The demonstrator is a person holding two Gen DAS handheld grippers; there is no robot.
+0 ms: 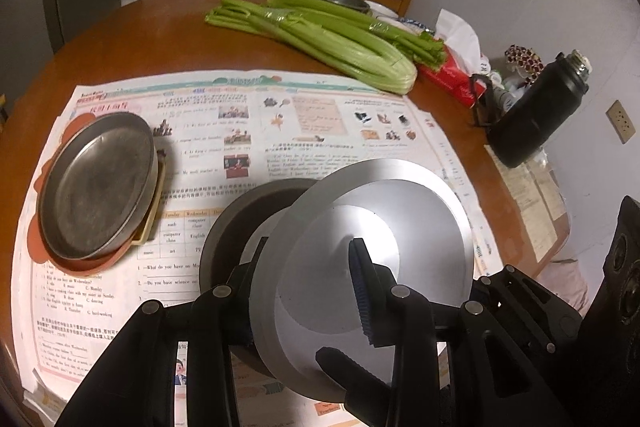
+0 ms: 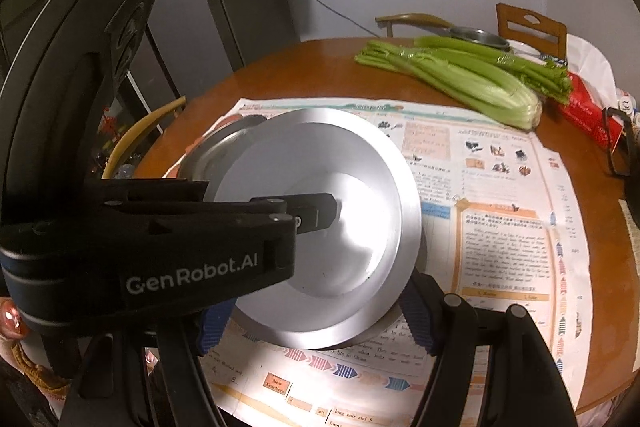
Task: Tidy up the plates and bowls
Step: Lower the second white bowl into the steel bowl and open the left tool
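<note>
Left wrist view shows our left gripper (image 1: 316, 291) pinching the rim of a thin, stiff, slippery aluminium bowl (image 1: 384, 211), its wall between the fingers; right gripper (image 2: 316, 323) gapes beneath

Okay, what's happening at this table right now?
A person is sorting metal dishes on a newspaper-covered round table. The left gripper is shut on the rim of a tilted silver bowl, holding it over a darker bowl. The right gripper straddles those bowls, but its hold is unclear. A metal plate sits stacked on other dishes at the left, untouched.
</note>
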